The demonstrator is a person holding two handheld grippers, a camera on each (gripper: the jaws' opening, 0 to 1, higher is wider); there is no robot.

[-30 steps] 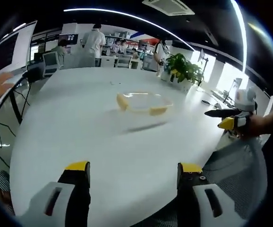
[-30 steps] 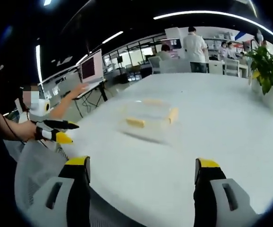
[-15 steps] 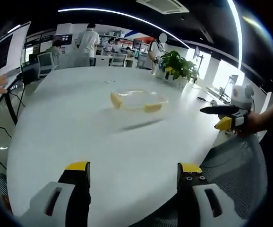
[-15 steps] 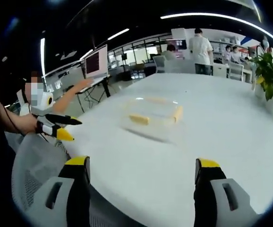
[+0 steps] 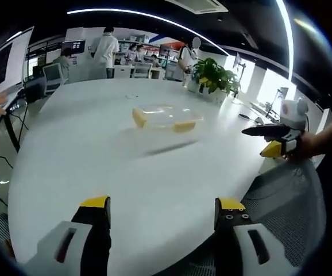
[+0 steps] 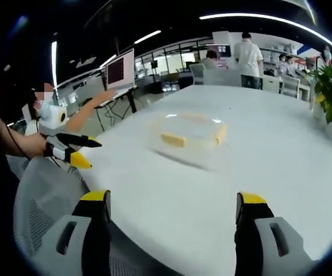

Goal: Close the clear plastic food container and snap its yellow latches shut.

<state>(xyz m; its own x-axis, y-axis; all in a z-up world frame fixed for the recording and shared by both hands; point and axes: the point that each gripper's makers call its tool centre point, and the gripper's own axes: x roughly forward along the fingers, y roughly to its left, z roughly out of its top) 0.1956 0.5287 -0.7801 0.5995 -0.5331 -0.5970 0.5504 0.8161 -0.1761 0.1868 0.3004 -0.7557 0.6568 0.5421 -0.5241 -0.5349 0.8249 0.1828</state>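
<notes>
Resting on white table (image 5: 97, 167), clear container (image 5: 165, 117)

Left gripper (image 5: 161, 215) hangs over the white tabletop (image 5: 97, 155), fingers (image 5: 94, 210) spread wide on nothing. Clear food container (image 5: 165, 117) sits well ahead, yellow latches (image 5: 138, 118) showing; the right gripper (image 5: 269, 140) pokes in from the right.

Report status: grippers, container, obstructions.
Left gripper open, empty, short of the table edge. Right gripper open, empty, likewise back. Clear container mid-table, yellow latches visible, untouched. Nothing between grippers and container.
</notes>
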